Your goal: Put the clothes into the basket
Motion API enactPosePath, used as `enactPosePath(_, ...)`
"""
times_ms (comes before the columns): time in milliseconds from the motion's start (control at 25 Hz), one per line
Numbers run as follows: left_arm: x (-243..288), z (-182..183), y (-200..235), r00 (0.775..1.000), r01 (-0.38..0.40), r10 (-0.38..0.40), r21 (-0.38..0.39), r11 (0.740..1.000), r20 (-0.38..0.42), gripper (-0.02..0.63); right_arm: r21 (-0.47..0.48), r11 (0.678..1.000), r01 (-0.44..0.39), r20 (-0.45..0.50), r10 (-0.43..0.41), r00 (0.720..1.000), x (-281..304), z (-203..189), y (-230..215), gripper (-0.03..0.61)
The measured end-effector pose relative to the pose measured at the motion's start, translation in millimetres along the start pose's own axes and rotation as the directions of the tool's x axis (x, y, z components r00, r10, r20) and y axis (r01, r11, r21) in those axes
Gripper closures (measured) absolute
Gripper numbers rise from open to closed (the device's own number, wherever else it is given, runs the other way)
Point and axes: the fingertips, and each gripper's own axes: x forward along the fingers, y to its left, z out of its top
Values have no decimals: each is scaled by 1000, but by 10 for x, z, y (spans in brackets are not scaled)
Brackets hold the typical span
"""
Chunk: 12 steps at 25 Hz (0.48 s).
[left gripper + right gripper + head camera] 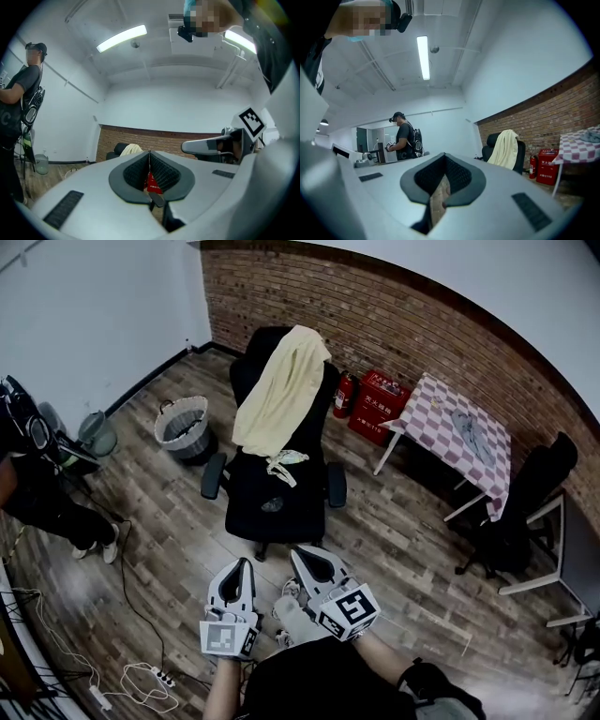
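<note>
Step in hand, as judged: reach towards the clothes, nothing grasped yet.
- Left tool [244, 563], right tool [302, 552]: jaws together, empty, held short of the black chair [281, 502].
- Yellow garment [279, 390]: draped over the chair back.
- Basket [163, 427]: on the floor left of the chair.
- Next move: jaws to be opened and the garment seized.

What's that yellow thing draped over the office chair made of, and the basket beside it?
The yellow garment looks like soft, matte fabric: it drapes in loose folds over the chair back. The basket seems woven, perhaps rope or wicker, pale above a darker base; too small to be sure.
</note>
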Motion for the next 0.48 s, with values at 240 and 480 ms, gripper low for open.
enactPosePath(240,654,56,292,1000,27,-27,16,1000,-7,598,27,999,25,31,-26,999,531,92,-406,571)
enactPosePath(480,1381,-67,602,994,94,-94,5,996,-58,598,63,995,73,69,-78,995,1141,189,-941,571)
